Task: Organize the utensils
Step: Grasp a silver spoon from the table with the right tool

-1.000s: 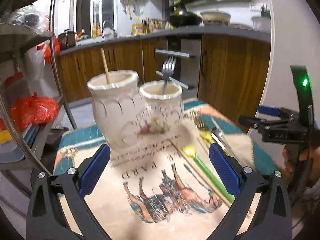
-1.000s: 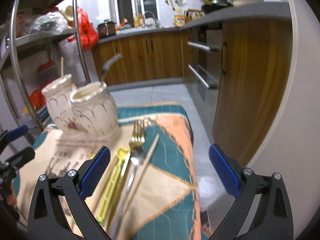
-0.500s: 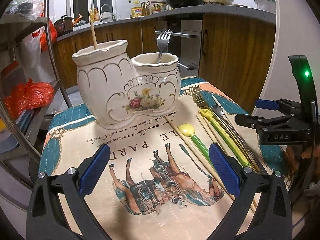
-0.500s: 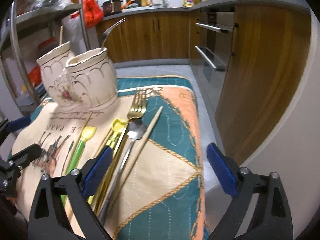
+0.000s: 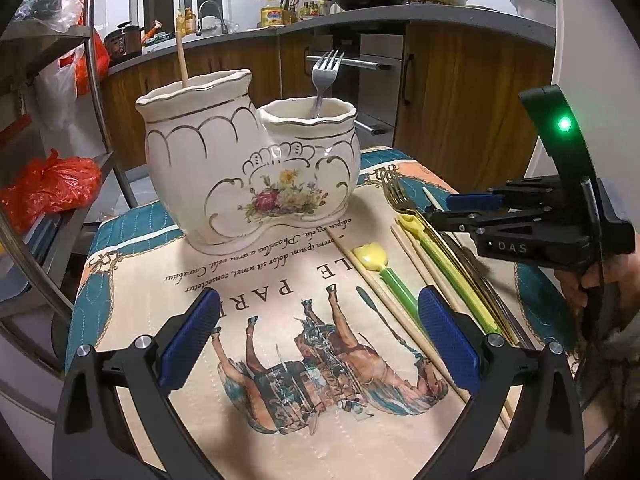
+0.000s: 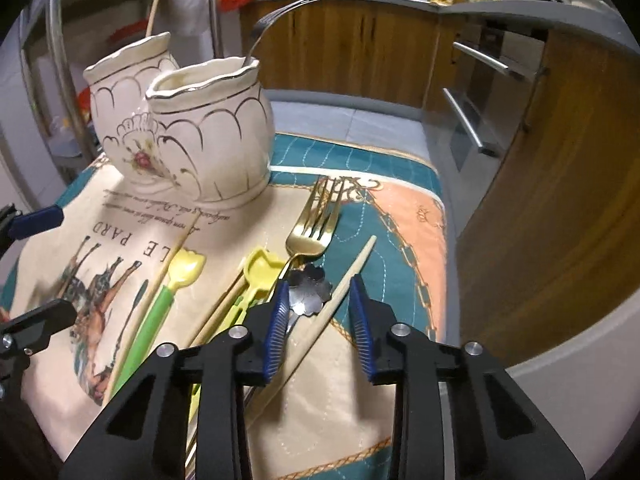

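Observation:
A cream double-pot ceramic holder (image 5: 256, 168) stands on the patterned cloth; it also shows in the right wrist view (image 6: 200, 128). One pot holds a wooden stick (image 5: 182, 58), the other a silver fork (image 5: 324, 80). Loose utensils lie in a row: a gold fork (image 6: 312, 228), a steel flower-bowl spoon (image 6: 308, 288), a pale chopstick (image 6: 340, 284), yellow-green plastic spoons (image 6: 180, 276) and thin sticks. My right gripper (image 6: 320, 324) is low over the chopstick and steel spoon, jaws half closed around them, not gripping. My left gripper (image 5: 316, 340) is open and empty above the cloth.
The cloth-covered table (image 6: 404, 216) ends at its right edge near wooden cabinets (image 6: 540, 184) and an oven handle (image 6: 468, 120). A metal shelf rack (image 5: 100, 92) with red bags (image 5: 48, 184) stands to the left. The kitchen counter (image 5: 360, 16) runs behind.
My right gripper has dropped down and forward over the chopstick and steel spoon, and its jaws have narrowed. My left gripper has lowered and moved a little closer to the holder.

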`<state>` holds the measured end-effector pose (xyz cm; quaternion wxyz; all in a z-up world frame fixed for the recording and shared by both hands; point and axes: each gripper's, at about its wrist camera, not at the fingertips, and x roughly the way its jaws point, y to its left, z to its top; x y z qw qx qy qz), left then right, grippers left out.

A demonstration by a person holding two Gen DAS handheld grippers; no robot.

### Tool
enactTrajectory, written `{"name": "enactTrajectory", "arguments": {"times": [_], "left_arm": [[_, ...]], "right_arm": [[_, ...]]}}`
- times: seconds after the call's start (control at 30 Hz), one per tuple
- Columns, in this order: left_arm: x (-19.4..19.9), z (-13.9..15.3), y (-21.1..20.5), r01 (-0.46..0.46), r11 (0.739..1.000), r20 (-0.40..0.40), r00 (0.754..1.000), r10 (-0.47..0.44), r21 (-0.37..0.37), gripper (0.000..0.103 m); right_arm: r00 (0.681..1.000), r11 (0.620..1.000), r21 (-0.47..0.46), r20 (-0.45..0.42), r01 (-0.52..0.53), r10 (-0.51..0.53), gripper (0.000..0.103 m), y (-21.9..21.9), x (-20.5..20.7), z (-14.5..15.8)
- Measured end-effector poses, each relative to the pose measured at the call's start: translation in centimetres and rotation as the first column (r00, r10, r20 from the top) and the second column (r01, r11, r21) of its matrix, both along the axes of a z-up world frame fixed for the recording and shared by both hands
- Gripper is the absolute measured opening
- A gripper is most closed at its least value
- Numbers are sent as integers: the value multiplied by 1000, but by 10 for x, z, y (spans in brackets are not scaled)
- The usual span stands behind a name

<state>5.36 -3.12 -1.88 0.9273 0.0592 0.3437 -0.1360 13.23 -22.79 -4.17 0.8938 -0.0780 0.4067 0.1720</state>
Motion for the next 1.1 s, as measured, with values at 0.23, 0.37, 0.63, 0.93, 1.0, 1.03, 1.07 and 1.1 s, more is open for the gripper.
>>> {"name": "enactTrajectory", "arguments": {"times": [0.23, 0.37, 0.63, 0.93, 1.0, 1.03, 1.07, 1.1], "left_arm": [[3, -1, -4, 6, 1000, -9, 1000, -6, 7, 97], [5, -2, -6, 8, 1000, -18, 1000, -7, 6, 97], [4, -1, -21, 31, 999, -32, 999, -30, 16, 97], [6, -4, -28, 8, 1000, -60, 998, -6, 28, 97], [9, -6, -29, -2, 1000, -75, 997, 4, 27, 97], [11, -6, -31, -7, 1000, -84, 996, 10, 30, 97], [11, -7, -32, -11, 999, -89, 996, 14, 30, 95], [11, -7, -34, -11, 1000, -95, 995, 13, 25, 86]], "right_arm": [[999, 999, -1, -15, -51, 51, 25, -3, 8, -3], [996, 996, 2, -13, -87, 87, 26, -2, 10, -4], [988, 988, -1, 6, -153, 153, 26, -1, 17, -4], [987, 987, 10, 27, -162, 161, 6, -3, 9, -1], [988, 988, 33, 46, -150, 148, 4, -8, 3, 4], [989, 989, 39, 60, -141, 138, 3, -11, -2, 6], [989, 991, 39, 74, -130, 127, 3, -12, -5, 7], [989, 991, 39, 82, -126, 122, 3, -13, -7, 9]]}}
